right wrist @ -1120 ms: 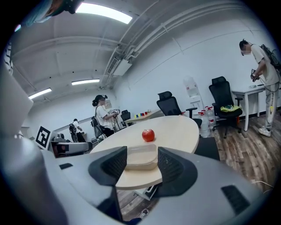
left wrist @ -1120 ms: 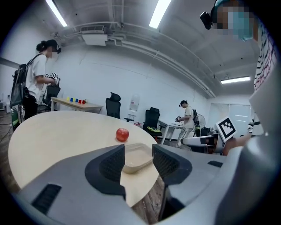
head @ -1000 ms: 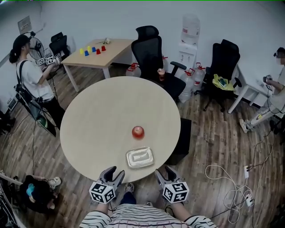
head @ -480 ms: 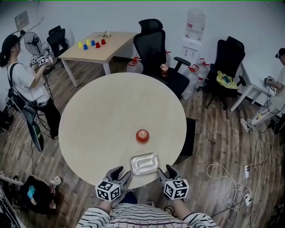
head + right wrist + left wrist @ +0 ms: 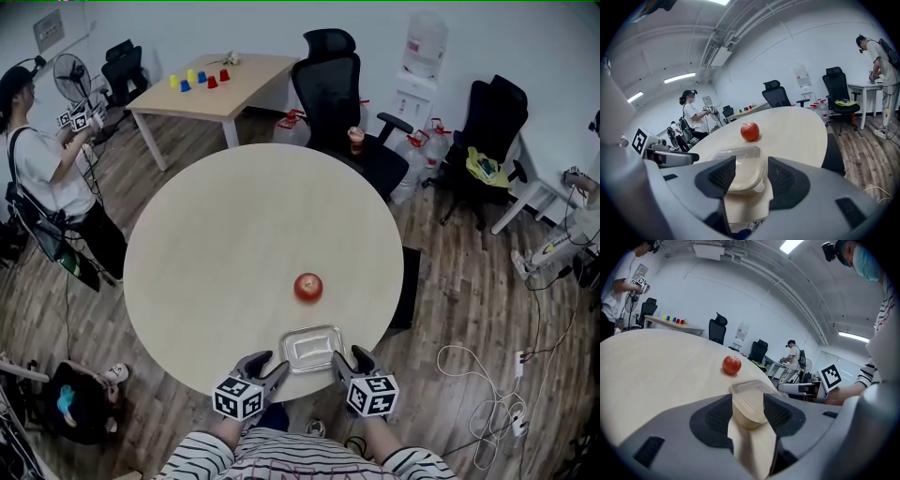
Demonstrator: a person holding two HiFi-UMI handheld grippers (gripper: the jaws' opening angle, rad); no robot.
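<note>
Clear plastic container (image 5: 312, 348) sat at the near edge of the round counter (image 5: 225, 244), its long axis running roughly crosswise to the person, flanked by both tools. The left tool (image 5: 269, 367) stood at the container's near left corner and the right tool (image 5: 349, 359) at its near right corner, each about equally close. Neither tool gripped anything. In the left gripper view the jaws stood apart with a corner of the container (image 5: 747, 401) framed in the gap. The right gripper view showed the same, jaws spread about the container's (image 5: 743, 168) other end. Whether either tool touched the plastic could not be told. A red apple (image 5: 307, 287) lay beyond the container, toward the counter's middle and apart from it. A black office chair (image 5: 328, 58) stood past the counter's far edge.
</note>
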